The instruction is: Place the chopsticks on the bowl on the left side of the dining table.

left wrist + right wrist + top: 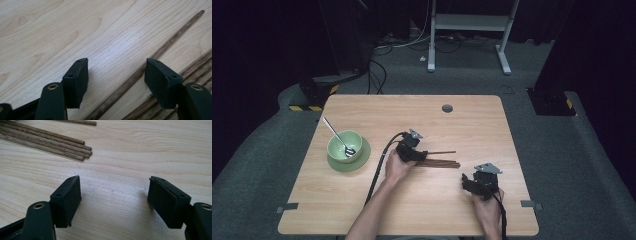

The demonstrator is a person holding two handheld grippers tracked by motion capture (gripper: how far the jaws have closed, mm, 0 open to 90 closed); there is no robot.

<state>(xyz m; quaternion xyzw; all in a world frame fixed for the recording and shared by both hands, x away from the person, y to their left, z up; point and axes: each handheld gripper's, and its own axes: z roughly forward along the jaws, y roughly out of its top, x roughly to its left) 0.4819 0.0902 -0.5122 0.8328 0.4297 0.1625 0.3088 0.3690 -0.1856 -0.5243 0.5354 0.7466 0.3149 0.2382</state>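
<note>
Several dark wooden chopsticks (439, 163) lie in a bundle at the middle of the light wood table (412, 215), with a single chopstick (443, 152) apart just behind them. My left gripper (423, 155) sits low at their left ends. In the left gripper view its jaws (116, 72) stand open astride the single chopstick (175, 35), which runs close by the right pad without being pressed; the bundle (200, 67) lies outside that pad. My right gripper (467, 179) rests near the front right, open (115, 192) over bare wood, with the bundle's tips (50, 140) ahead of it.
A green bowl (344, 145) with a metal spoon (337, 135) in it stands on a green saucer (363, 159) at the table's left. A round grommet (447, 108) sits near the far edge. Beyond the table are cables and a white desk frame (469, 22).
</note>
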